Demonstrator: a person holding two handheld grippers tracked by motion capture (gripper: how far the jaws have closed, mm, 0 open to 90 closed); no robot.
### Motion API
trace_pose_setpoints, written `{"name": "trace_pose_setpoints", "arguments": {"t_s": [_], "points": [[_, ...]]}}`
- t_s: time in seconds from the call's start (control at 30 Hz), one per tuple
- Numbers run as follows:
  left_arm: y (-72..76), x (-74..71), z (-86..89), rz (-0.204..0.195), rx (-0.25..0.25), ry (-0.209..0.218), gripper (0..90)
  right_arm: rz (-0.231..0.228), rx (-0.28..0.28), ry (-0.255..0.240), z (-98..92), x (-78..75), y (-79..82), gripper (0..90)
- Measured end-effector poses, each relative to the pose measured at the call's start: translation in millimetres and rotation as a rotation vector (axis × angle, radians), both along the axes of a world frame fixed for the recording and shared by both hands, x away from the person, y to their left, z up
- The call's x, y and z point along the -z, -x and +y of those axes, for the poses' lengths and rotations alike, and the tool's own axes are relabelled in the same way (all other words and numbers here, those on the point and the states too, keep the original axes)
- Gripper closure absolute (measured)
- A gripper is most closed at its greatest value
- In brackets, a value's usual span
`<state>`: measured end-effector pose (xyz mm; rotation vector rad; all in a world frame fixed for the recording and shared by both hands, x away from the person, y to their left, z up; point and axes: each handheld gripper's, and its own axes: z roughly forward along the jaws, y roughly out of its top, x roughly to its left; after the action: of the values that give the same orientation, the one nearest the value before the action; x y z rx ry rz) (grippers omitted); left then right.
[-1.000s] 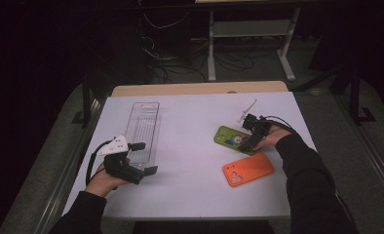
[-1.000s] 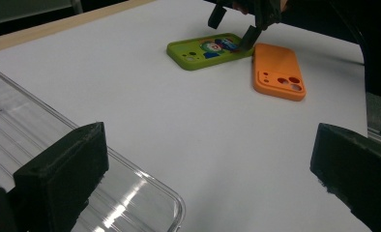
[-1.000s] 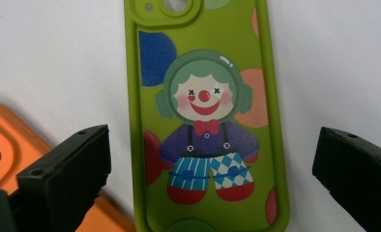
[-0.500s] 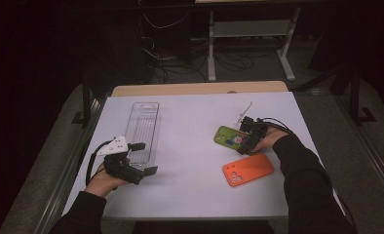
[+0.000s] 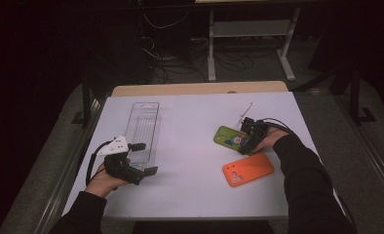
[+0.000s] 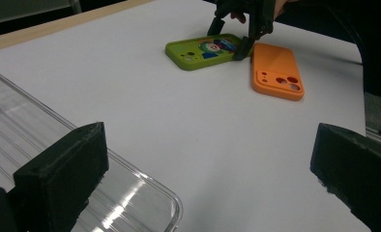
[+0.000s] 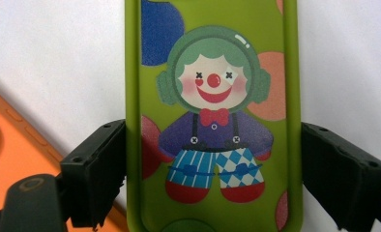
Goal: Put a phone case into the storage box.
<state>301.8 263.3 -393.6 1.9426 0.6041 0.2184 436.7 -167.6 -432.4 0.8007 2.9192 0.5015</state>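
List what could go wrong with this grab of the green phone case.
1. The right gripper straddles the green case near one end, its jaws just closing on the long edges; lifted from there, the case may tilt or slip.
2. The orange case lies right beside it, so a jaw could nudge it.

1. The high view is dim – the white rectangular worktop (image 5: 195, 146) is the one lit area, and the room behind it sinks into near black.
2. Shadows on the sheet are soft and short, so the light reads as diffuse and from above.
3. In the left gripper view the clear ribbed plastic tray (image 6: 58, 159) throws pale glare along its rim; the near black gripper parts are blurred.
4. The right gripper view is bright and fairly sharp on the green clown-print phone case (image 7: 212, 121) – softer towards the bottom edge.
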Motion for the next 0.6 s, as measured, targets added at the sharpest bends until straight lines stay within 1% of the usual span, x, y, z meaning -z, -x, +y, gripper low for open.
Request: {"name": "trace_pose_setpoints", "arguments": {"t_s": [0.27, 0.53, 0.57, 0.6], "points": [[0.5, 0.1, 0.0, 0.004, -0.004, 0.004, 0.0, -0.003, -0.017, -0.001, -0.8, 0.0, -0.4, 14.5], [0.4, -0.1, 0.2, 0.000, -0.004, 0.003, 0.0, -0.010, -0.014, -0.003, -1.8, -1.4, 0.2, 15.2], [0.3, -1.2, 1.1, -0.001, -0.002, -0.004, 0.0, -0.016, -0.012, -0.002, -2.2, -1.8, 0.2, 15.2], [0.5, -1.2, 0.9, 0.000, -0.005, 0.002, 0.0, -0.018, -0.007, -0.015, -3.6, -4.1, 0.4, 15.2]]}}
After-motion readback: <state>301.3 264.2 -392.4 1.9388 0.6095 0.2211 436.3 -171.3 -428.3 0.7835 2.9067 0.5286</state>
